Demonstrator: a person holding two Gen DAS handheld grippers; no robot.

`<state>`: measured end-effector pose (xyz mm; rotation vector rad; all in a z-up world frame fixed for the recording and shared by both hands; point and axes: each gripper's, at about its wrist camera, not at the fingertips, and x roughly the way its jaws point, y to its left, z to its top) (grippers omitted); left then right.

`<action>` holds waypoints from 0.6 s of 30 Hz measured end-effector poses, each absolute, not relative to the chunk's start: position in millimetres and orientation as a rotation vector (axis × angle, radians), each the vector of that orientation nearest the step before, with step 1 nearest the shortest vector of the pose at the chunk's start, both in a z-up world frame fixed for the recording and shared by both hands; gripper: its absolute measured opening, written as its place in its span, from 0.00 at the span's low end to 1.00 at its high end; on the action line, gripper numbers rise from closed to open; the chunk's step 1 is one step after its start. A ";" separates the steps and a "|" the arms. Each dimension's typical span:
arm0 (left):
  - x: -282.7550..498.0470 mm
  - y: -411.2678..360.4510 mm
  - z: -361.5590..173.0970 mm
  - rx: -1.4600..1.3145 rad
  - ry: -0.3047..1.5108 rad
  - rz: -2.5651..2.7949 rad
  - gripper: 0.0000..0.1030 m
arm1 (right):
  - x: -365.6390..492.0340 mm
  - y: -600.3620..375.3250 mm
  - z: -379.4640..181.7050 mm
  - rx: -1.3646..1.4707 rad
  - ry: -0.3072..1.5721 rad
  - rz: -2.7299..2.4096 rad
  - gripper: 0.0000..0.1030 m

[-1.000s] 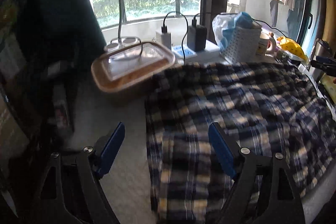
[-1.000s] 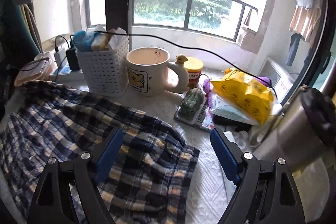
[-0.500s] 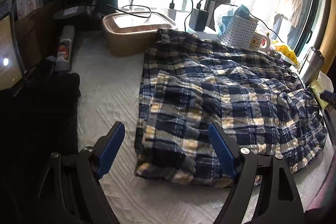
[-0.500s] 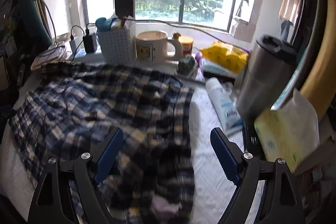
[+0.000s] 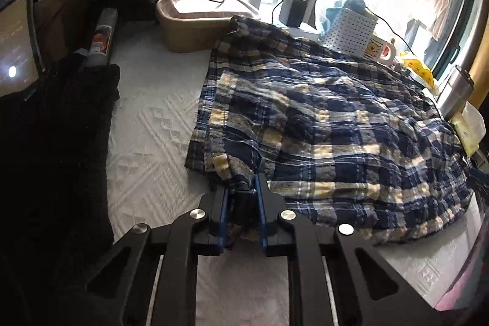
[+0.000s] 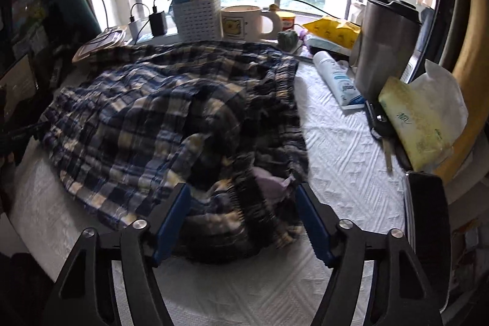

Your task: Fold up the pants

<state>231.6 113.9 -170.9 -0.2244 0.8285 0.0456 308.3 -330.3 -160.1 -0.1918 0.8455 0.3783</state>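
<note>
Left tool (image 5: 241, 194) pinching pants (image 5: 330, 124) hem; right tool (image 6: 243, 210) spread over waistband. Uneven lift risks dragging cloth into mug (image 6: 244, 22) behind pants.

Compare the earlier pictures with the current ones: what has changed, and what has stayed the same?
The left gripper has closed on the near hem of the blue and yellow plaid pants; earlier its jaws stood wide open. The right gripper has come down to the waistband end, jaws open around it. Unchanged: the pants lie spread on the white textured table cover.
</note>
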 end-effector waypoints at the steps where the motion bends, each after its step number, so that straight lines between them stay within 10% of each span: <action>1: 229.0 111.8 -167.6 -0.215 0.819 0.033 0.12 | 309.8 -331.0 -161.2 -0.189 0.843 0.368 0.60; 8: 201.8 100.5 -133.2 -0.170 0.715 0.011 0.11 | 334.5 -331.2 -167.2 -0.123 0.839 0.429 0.50; 11: 192.3 95.6 -120.0 -0.165 0.696 -0.004 0.11 | 334.6 -319.0 -170.2 -0.182 0.837 0.456 0.09; 18: 168.6 85.1 -82.0 -0.127 0.672 -0.043 0.11 | 311.8 -334.7 -127.5 -0.210 0.743 0.451 0.06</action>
